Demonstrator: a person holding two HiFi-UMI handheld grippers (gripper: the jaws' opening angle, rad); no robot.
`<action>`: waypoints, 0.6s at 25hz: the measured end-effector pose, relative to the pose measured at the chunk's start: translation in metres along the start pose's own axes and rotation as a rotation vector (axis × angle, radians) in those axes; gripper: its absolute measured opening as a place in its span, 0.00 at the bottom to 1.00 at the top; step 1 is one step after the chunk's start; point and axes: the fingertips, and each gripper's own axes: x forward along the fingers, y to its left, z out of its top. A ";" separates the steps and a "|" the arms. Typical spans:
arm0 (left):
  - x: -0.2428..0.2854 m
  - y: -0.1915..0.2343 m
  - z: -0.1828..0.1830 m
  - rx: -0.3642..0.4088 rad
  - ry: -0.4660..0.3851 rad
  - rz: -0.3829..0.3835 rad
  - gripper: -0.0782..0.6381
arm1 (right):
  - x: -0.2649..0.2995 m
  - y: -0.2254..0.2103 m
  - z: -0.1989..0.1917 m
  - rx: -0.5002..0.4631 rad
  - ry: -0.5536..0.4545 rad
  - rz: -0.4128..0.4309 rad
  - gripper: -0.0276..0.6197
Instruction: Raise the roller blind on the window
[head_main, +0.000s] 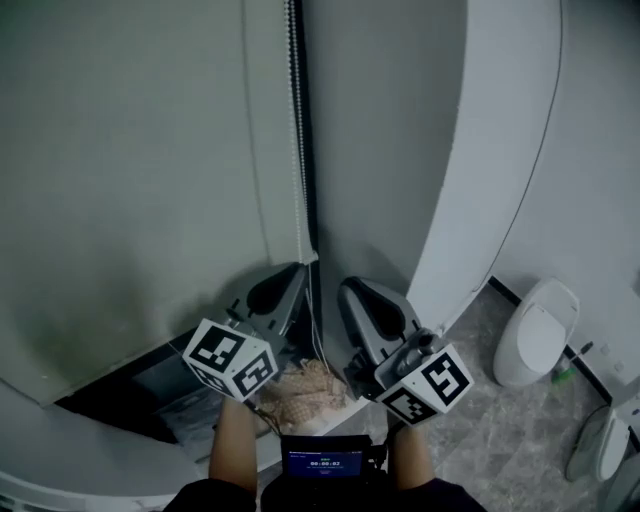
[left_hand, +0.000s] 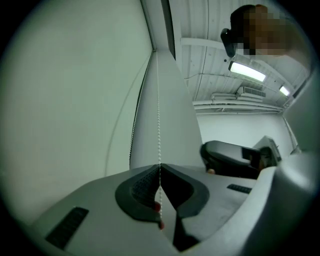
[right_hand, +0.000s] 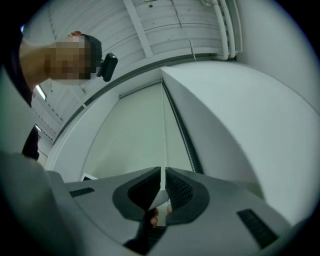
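Your left gripper (left_hand: 160, 169) is clamped on the bead chain (left_hand: 159, 110). Its jaws are pressed together, and the strand runs straight up from between the tips. Your right gripper (right_hand: 162, 172) is likewise closed tight on a thin strand (a second, beaded strand hangs just to its right in the right gripper view). The roller blind (head_main: 130, 180) hangs ahead on your left. The chain runs down its right edge, and both grippers sit side by side at its lower part.
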 end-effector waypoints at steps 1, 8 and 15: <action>-0.011 -0.002 0.001 -0.009 -0.007 -0.003 0.14 | 0.014 0.006 -0.002 0.023 0.012 0.044 0.06; -0.075 -0.001 -0.041 -0.035 0.018 0.071 0.13 | 0.091 0.056 0.003 0.150 0.049 0.367 0.19; -0.110 0.006 -0.083 -0.136 0.073 0.168 0.13 | 0.112 0.056 0.012 0.200 -0.038 0.334 0.07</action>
